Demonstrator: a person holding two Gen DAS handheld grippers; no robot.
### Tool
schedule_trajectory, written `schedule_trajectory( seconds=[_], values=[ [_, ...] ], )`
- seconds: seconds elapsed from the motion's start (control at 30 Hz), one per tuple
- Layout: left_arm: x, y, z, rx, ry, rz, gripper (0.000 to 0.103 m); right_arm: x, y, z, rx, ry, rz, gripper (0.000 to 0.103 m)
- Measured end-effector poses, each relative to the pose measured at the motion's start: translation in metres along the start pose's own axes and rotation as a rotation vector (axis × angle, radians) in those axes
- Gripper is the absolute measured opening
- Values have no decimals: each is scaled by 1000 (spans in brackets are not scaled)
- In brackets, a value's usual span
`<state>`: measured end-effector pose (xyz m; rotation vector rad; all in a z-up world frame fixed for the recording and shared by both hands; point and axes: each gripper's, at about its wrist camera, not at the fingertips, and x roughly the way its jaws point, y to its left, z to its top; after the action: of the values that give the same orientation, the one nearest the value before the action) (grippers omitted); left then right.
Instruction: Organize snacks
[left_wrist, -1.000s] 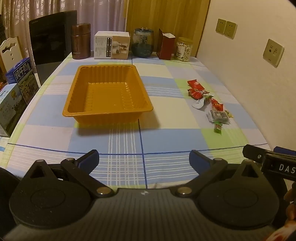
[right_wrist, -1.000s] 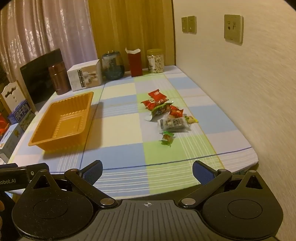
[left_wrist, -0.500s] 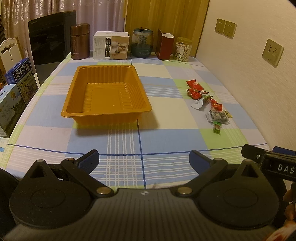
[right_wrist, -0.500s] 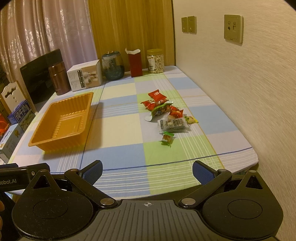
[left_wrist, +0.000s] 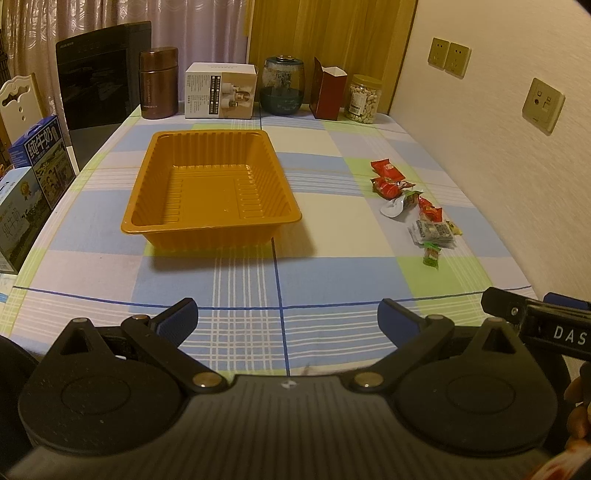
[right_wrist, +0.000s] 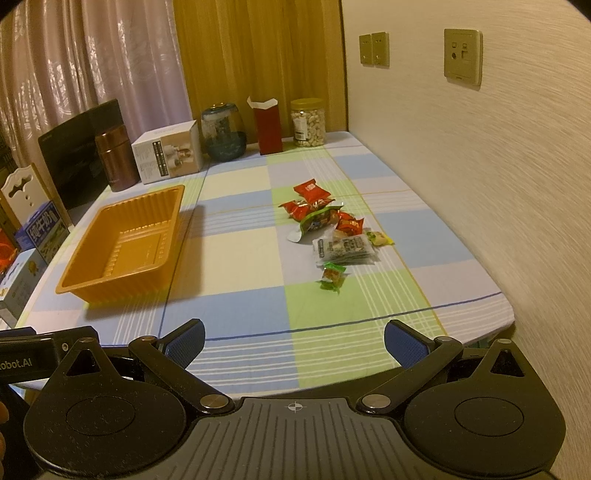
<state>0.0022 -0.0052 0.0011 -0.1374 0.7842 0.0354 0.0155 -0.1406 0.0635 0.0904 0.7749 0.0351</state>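
An empty orange plastic tray (left_wrist: 210, 225) (right_wrist: 122, 280) lies on the checked tablecloth, left of centre. Several small snack packets (left_wrist: 413, 206) (right_wrist: 332, 229) are scattered near the wall side: red ones (right_wrist: 310, 190), a grey one (right_wrist: 345, 249) and a green candy (right_wrist: 332, 277) nearest me. My left gripper (left_wrist: 288, 321) is open over the near table edge, well short of the tray. My right gripper (right_wrist: 294, 341) is open too, hovering above the near edge, with the packets some way ahead. Nothing is between either pair of fingers.
Along the far edge stand a brown canister (left_wrist: 159, 83), a white box (left_wrist: 220, 90), a glass jar (left_wrist: 282, 85), a red carton (left_wrist: 327, 94) and a jar of nuts (left_wrist: 362, 98). Milk cartons (left_wrist: 33, 166) sit at the left. A wall (right_wrist: 480, 184) borders the right.
Both views have shifted only slightly; the left gripper has drawn back a little from the tray. The grippers remain open and nothing on the table has moved.
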Motion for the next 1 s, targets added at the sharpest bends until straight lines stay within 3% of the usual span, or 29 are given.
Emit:
schedule_trajectory(
  seconds=[1.0],
  values=[
    [-4, -5, 3, -4, -4, -10, 103, -1, -1, 0, 1, -1, 1, 102]
  ],
)
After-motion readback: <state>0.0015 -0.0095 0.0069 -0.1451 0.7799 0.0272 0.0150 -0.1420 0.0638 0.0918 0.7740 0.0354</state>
